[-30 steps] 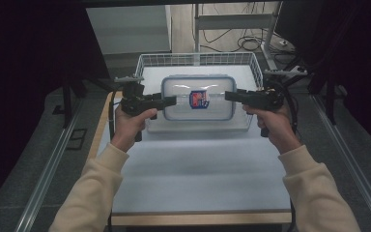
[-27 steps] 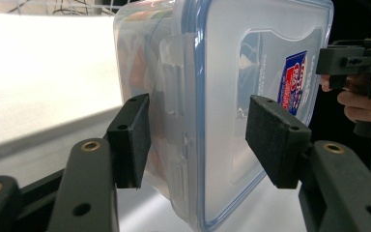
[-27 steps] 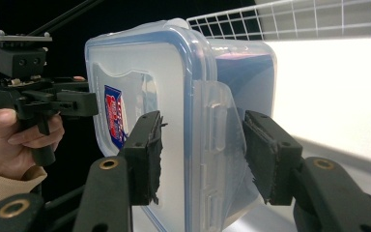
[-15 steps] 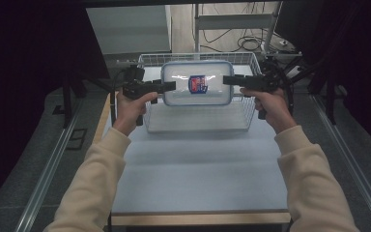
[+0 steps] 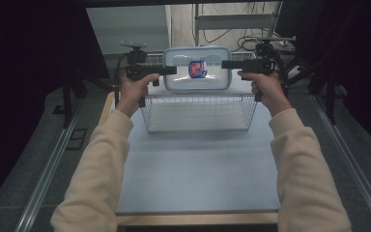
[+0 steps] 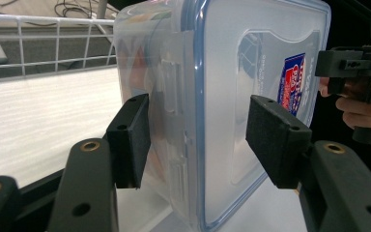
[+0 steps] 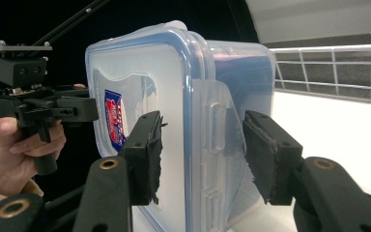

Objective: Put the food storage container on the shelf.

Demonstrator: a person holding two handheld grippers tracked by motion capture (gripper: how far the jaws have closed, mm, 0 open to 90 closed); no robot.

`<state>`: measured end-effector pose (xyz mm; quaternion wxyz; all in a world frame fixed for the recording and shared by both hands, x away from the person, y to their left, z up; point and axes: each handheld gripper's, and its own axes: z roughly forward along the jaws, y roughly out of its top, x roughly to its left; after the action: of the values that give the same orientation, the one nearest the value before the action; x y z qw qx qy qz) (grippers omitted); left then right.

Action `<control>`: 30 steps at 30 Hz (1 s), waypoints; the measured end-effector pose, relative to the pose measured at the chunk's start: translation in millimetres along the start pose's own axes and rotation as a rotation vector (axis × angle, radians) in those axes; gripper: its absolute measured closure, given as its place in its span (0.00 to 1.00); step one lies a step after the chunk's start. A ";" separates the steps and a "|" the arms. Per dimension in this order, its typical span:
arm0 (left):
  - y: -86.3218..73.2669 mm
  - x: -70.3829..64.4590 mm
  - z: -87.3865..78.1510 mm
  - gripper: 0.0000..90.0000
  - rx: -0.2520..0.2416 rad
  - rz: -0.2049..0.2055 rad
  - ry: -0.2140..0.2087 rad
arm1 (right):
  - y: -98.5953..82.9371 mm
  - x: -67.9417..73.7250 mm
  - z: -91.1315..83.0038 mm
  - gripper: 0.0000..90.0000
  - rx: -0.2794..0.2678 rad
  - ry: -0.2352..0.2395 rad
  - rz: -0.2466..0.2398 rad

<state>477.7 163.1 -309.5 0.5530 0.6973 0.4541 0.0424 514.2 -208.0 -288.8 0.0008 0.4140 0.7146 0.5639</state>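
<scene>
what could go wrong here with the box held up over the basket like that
The plastic container hangs above the wire basket, pinched only at its two ends by the left gripper and right gripper. The smooth side clips could slip between the pads, or uneven hands could twist it and drop it onto the basket rim.

A clear plastic food box (image 5: 197,68) with a blue-rimmed, clipped-on lid and a red and blue label is held in the air above the wire basket (image 5: 198,113), its lid facing the person.

Both claws (image 5: 170,70) (image 5: 227,64) raised, apparently clamped.
</scene>
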 end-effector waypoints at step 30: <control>16.4 37.8 33.4 0.41 -0.001 -0.251 -0.036 | 17.6 -29.2 29.2 0.52 0.008 -0.113 0.284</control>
<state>528.2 164.8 -325.8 0.5623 0.6353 0.5279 -0.0396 557.5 -201.4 -298.9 -0.0408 0.5420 0.6500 0.5312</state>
